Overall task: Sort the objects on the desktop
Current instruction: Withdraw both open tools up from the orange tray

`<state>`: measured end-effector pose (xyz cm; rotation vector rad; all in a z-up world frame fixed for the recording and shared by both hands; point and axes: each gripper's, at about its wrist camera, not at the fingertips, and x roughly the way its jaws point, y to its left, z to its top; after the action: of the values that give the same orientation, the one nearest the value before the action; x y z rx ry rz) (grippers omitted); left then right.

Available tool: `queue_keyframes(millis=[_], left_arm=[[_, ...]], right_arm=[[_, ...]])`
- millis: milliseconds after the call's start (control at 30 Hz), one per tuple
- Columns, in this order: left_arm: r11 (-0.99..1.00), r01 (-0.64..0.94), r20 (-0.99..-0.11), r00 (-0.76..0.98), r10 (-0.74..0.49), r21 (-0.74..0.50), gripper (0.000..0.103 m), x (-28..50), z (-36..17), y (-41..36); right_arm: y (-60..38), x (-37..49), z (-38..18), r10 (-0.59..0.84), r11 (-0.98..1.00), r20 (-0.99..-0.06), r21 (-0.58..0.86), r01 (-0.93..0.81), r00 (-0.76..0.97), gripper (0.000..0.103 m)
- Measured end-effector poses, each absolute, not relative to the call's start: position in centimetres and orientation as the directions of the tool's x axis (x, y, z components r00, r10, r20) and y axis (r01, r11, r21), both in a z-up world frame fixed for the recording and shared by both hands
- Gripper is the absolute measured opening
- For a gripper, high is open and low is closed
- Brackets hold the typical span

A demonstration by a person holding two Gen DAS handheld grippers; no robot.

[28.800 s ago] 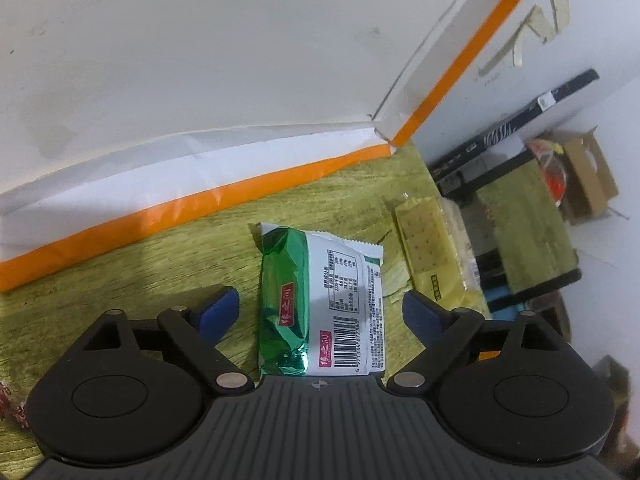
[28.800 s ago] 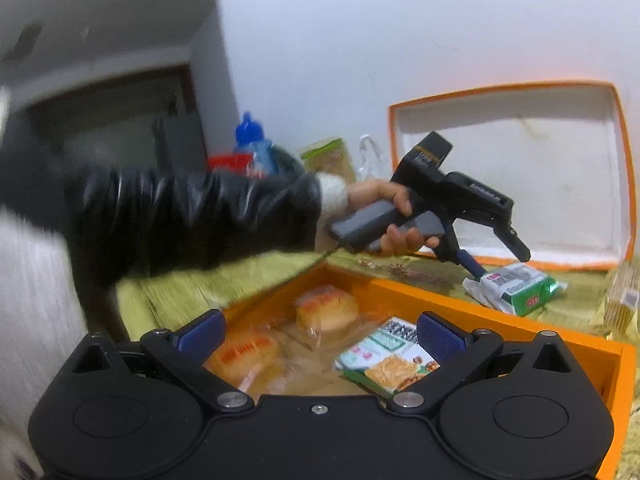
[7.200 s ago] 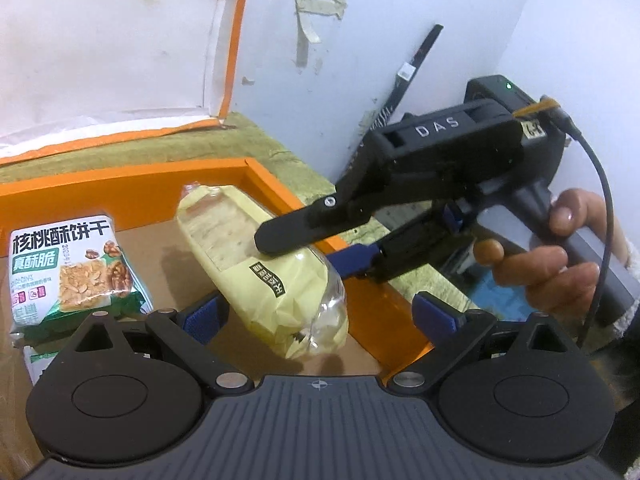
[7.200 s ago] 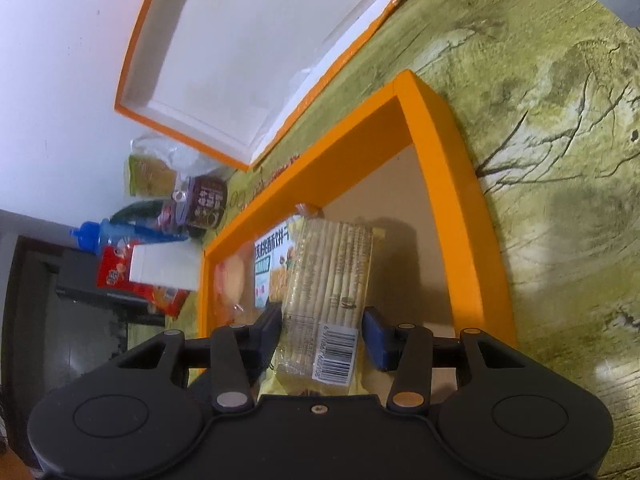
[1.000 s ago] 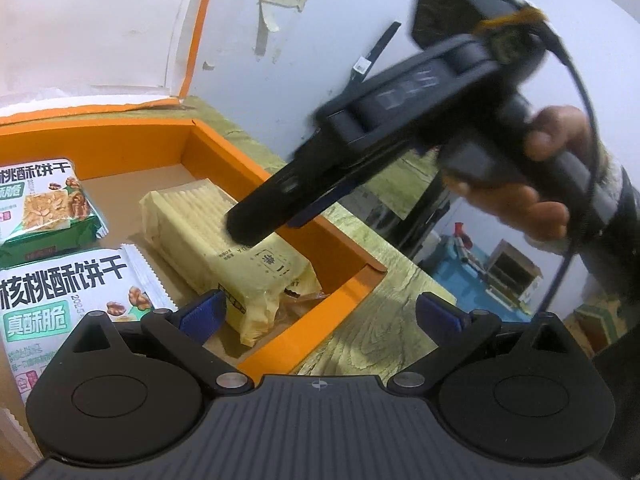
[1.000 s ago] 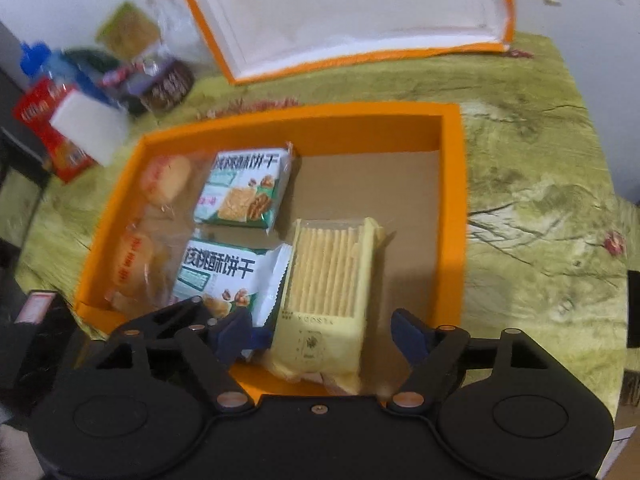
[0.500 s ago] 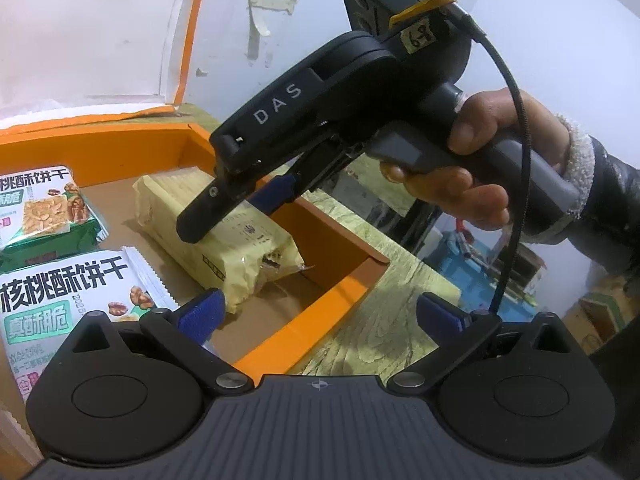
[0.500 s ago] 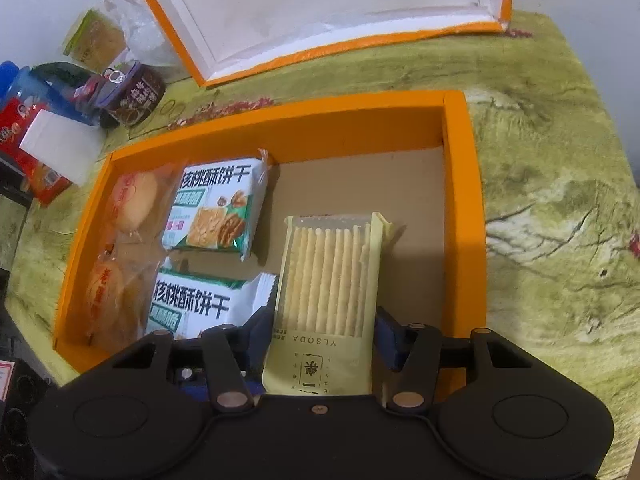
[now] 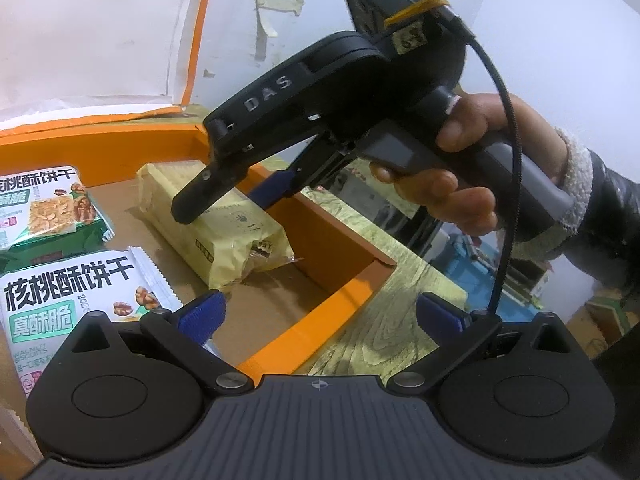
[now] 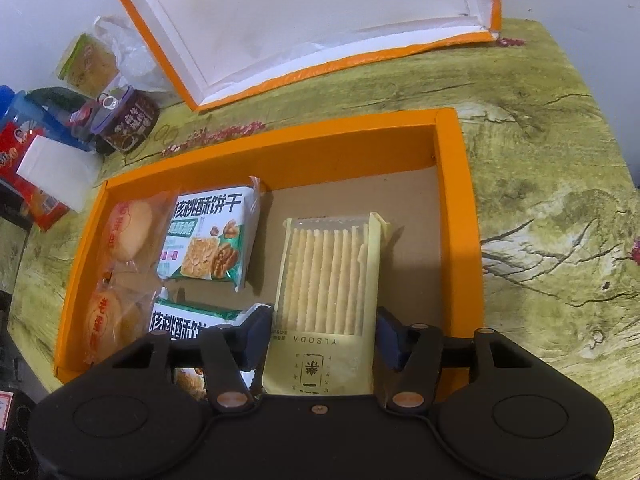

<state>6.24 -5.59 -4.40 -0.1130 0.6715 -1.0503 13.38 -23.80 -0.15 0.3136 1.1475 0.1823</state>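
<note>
Up close in the left wrist view, the left gripper (image 9: 318,314) hangs with jaws spread wide and nothing between them, over the near right corner of the orange box (image 9: 344,300) on the bench (image 9: 384,344). Inside lie two walnut biscuit packs (image 9: 60,304) on the left and a yellow cracker pack (image 9: 228,232) toward the right wall. The right gripper (image 9: 228,196), held by a hand (image 9: 452,184), reaches down onto that cracker pack. From the right wrist view, the right gripper (image 10: 322,336) straddles the near end of the yellow cracker pack (image 10: 328,280); its jaws have just been opening slightly, and the blue pads (image 10: 258,334) sit just beside the wrapper's sides, though whether they still press on it I cannot tell. The orange box (image 10: 460,216) also holds two wrapped round pastries (image 10: 124,264) along its left wall and the walnut biscuit packs (image 10: 210,236) beside them. The box's lid (image 10: 304,24) leans at the bench's far edge.
</note>
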Motion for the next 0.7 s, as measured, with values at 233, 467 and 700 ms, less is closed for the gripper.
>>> queue_keyframes(millis=[233, 467, 700], left_arm=[[0.548, 0.751, -0.444, 0.376, -0.813, -0.368, 0.103, 5.9, -3.4, -4.2], [0.606, 0.704, -0.326, 0.513, -0.794, -0.37, 0.103, 4.8, 0.3, 2.5], [0.86, 0.376, -0.394, 0.773, -0.496, -0.345, 0.103, 5.9, 2.0, 11.4]], right_arm=[[-26.1, 10.4, 2.3, 0.315, 0.927, -0.781, 0.375, 0.003, 0.54, 0.071], [-30.7, 3.6, 3.4, 0.289, 0.868, -0.537, 0.495, 0.019, 0.793, 0.076], [-33.5, 1.6, -2.0, 0.303, 0.728, -0.413, 0.682, 0.072, 0.859, 0.076]])
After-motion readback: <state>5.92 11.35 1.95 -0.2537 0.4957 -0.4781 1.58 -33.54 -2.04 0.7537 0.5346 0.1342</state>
